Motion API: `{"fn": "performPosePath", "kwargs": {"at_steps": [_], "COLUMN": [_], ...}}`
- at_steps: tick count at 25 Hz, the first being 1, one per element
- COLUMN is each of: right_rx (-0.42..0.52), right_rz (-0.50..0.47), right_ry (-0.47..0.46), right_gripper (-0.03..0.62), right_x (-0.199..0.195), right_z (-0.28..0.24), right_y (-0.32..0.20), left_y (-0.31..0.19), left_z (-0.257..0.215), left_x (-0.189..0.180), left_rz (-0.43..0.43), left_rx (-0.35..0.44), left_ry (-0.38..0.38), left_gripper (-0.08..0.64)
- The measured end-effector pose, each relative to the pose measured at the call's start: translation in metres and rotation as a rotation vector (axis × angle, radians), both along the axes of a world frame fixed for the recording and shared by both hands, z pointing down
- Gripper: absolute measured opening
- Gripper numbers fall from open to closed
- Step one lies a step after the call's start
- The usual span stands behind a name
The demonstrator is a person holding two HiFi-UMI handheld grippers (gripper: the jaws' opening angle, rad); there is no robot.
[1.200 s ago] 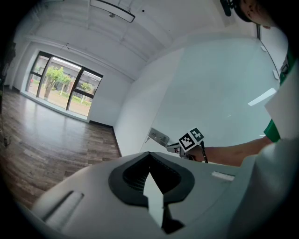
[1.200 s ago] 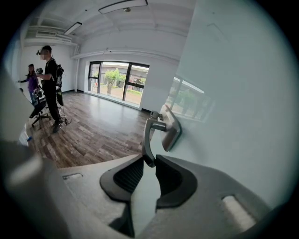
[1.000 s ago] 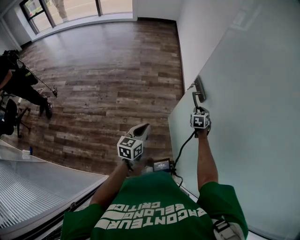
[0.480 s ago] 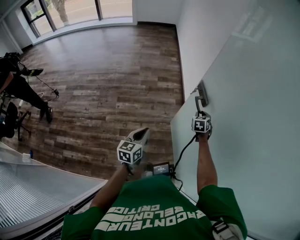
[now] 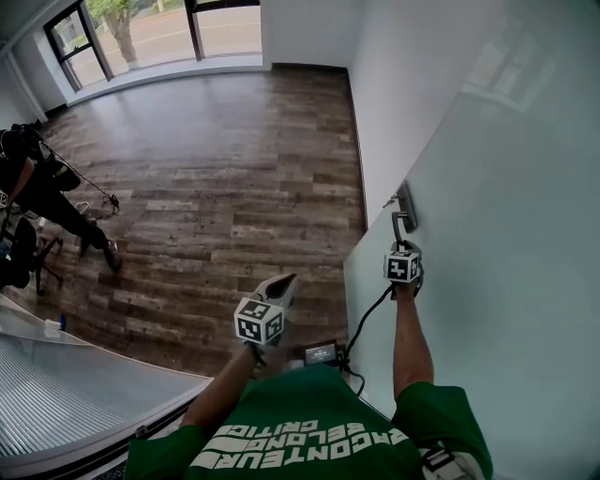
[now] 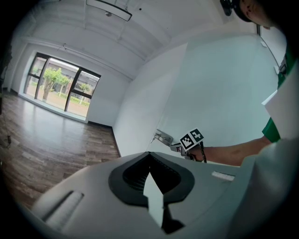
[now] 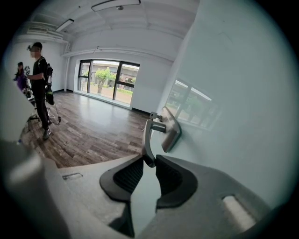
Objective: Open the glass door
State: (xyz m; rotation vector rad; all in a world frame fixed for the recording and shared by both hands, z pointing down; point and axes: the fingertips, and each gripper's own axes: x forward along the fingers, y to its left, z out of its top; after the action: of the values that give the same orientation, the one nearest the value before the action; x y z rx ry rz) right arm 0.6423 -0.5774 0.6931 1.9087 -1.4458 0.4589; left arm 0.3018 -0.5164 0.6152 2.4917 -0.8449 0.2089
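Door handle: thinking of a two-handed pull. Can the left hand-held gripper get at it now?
Probably yes: nothing stands between the left hand-held gripper and the door handle, but the right hand-held gripper clamps its lever end, leaving little room.

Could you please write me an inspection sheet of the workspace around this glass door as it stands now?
Surface: brown wood-plank floor.
Job's things: frosted glass door; its silver lever handle hangs from a metal plate.
Clutter: nothing seen.
Grippers: right gripper shut on the lever's lower end; left gripper shut, empty, held away from the door.
Cables: black cable runs from the right gripper towards a small black device at the person's chest.
Surroundings: white wall, large windows, person in dark clothes at far left.
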Motion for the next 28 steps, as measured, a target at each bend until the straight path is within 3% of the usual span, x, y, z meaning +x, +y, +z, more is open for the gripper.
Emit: {"fn": "performPosePath", "kwargs": {"at_steps": [7,12,15,17,28], "right_rx": [0.006,0.089,0.154,0.195,0.353], "right_rz": [0.031,0.044,-0.035,-0.096,-0.409], "right_ry": [0.049,0.077,0.078,0.086,-0.05], "right_gripper": [0.077,0.078,0.067,-0.006,-0.008], "right_x": [0.014,-0.003,-0.031,-0.054,-0.218], "right_z": [-0.005,-0.031,-0.057,-0.071,-0.126], "right_y": [0.005,0.013,0.009,0.007,0.024], "left_y": [-0.001,0.002,0.004,0.006,0.019], "left_z": [-0.004,-0.006,-0.011,-0.014,-0.038], "left_x": [-0.014,-0.045,-0.061,-0.073,-0.16], "left_rz": [-0.03,-0.073,-0.103,-0.124,-0.268], "left_rx": [0.002,0.014,0.025,0.036,0.091], "left_ry": [-0.001,-0.003,0.002,0.002,0.023], "left_gripper": [0.017,0.017,0.017,0.017,0.017]}}
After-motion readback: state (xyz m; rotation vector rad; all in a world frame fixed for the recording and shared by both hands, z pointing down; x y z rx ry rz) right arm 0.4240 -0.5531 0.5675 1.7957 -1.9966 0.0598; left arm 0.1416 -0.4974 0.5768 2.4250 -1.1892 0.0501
